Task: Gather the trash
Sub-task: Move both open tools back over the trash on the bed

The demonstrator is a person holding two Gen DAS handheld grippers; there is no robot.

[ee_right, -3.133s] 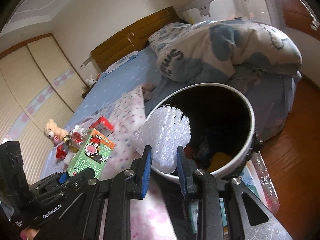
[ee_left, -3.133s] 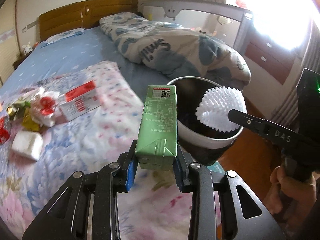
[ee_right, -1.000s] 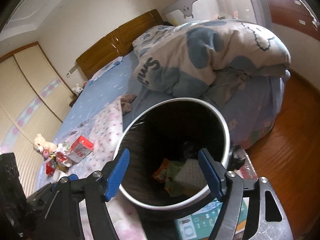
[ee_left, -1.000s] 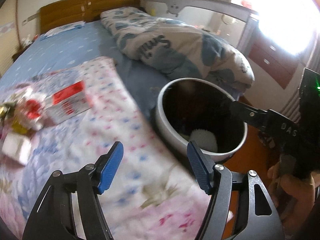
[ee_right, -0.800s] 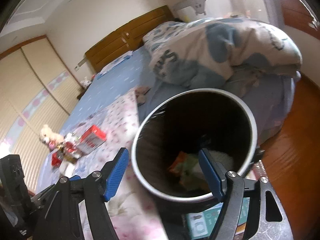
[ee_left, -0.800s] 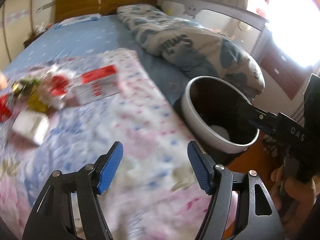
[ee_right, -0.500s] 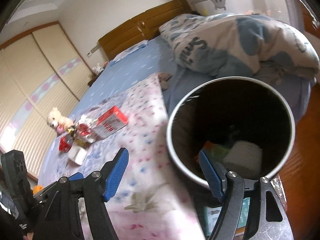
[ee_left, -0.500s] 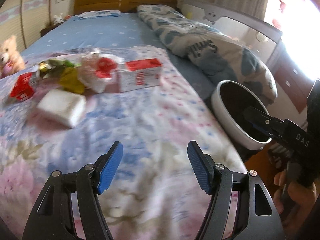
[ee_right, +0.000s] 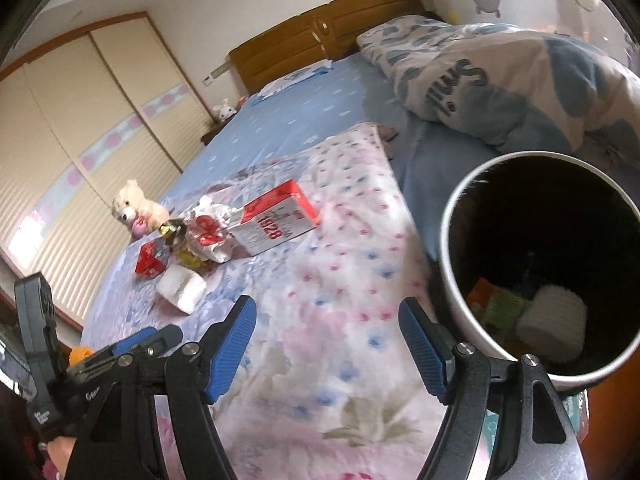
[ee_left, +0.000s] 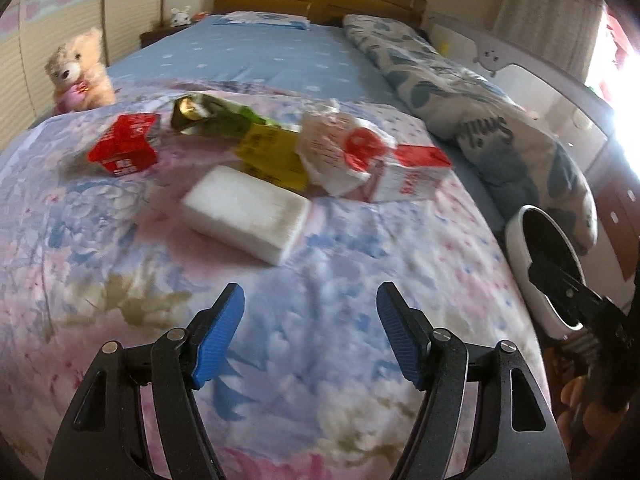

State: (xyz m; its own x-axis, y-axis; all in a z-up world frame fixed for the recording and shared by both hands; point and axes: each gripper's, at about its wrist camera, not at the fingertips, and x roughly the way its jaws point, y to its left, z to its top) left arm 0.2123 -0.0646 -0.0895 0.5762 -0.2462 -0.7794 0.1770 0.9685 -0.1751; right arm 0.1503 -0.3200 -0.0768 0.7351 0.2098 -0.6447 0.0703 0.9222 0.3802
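Left gripper [ee_left: 310,334] and right gripper [ee_right: 327,344]: both spread wide, empty, over the floral quilt [ee_left: 328,264]. One white foam block [ee_left: 245,213] lies ahead of the left gripper, apart, long axis running left-far to right-near. Beyond: two red cartons, one crumpled wrapper [ee_left: 340,152]. One bin [ee_right: 536,280] at the bed's right edge.

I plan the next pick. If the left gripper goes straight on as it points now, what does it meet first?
Probably the flowered bedspread; the open left gripper points down at bare cloth. The white block lies just beyond.
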